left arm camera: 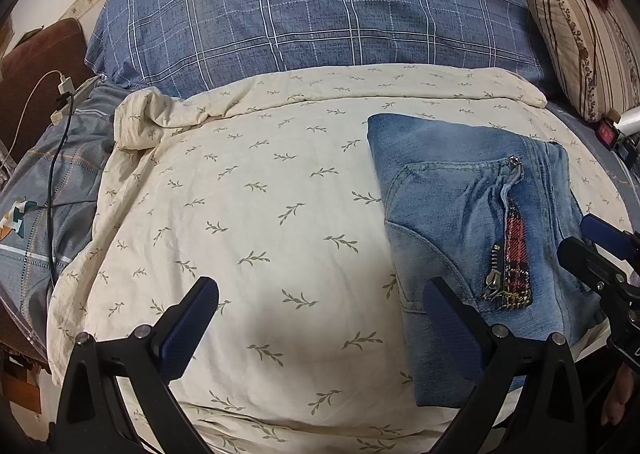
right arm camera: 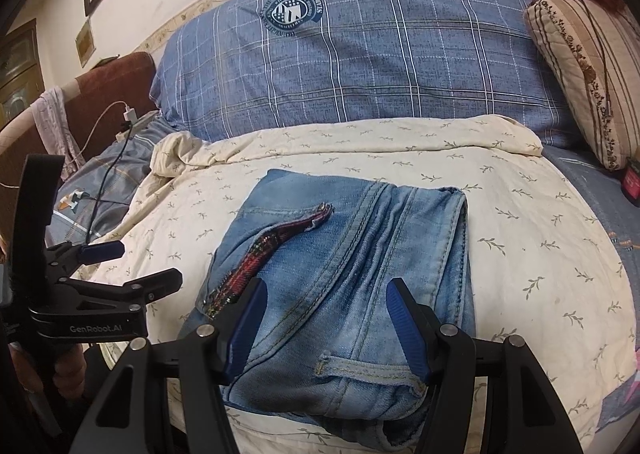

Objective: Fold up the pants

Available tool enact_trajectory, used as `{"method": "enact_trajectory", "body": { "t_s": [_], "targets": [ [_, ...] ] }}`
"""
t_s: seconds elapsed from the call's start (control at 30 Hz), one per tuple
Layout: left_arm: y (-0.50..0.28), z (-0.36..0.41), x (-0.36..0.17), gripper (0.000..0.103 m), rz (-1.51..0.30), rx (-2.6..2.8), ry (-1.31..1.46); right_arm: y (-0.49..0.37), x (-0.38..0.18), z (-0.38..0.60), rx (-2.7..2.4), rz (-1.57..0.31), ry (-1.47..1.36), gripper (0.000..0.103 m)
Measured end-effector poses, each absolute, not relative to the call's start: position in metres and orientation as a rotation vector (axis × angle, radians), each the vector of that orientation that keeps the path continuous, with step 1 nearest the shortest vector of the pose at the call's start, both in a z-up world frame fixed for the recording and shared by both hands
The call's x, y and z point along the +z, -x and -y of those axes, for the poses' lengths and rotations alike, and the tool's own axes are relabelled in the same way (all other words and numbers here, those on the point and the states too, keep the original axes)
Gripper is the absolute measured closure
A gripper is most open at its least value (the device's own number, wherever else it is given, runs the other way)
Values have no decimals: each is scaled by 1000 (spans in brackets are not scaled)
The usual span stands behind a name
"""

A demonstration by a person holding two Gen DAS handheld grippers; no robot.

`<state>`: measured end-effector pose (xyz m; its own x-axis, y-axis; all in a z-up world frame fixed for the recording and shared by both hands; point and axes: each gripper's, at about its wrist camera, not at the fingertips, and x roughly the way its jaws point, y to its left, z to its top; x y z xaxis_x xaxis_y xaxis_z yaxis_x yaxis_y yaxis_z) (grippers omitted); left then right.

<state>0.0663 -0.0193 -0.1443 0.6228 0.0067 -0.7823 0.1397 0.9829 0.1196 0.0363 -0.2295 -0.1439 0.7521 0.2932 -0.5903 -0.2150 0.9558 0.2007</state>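
Folded into a thick, limp denim bundle on the cream quilt (right arm camera: 520, 254) at frame centre, the pants (right arm camera: 344, 278) look heavy, best pinched at the stiff waistband by the right gripper (right arm camera: 326, 318), fingers apart like the left gripper's (left arm camera: 320, 318).

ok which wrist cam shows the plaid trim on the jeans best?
Left wrist. The plaid trim lies flat and unobstructed on the jeans, zipper pull beside it. In the right wrist view the trim runs foreshortened, its near end behind the right gripper's finger.
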Motion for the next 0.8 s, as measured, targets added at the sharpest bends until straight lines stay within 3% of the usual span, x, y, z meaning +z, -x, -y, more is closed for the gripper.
{"method": "enact_trajectory", "body": {
  "t_s": [0.8],
  "targets": [
    [-67, 20, -160, 1, -927, -93, -186, -49, -162, 231, 266, -779, -133, 34]
  ]
}}
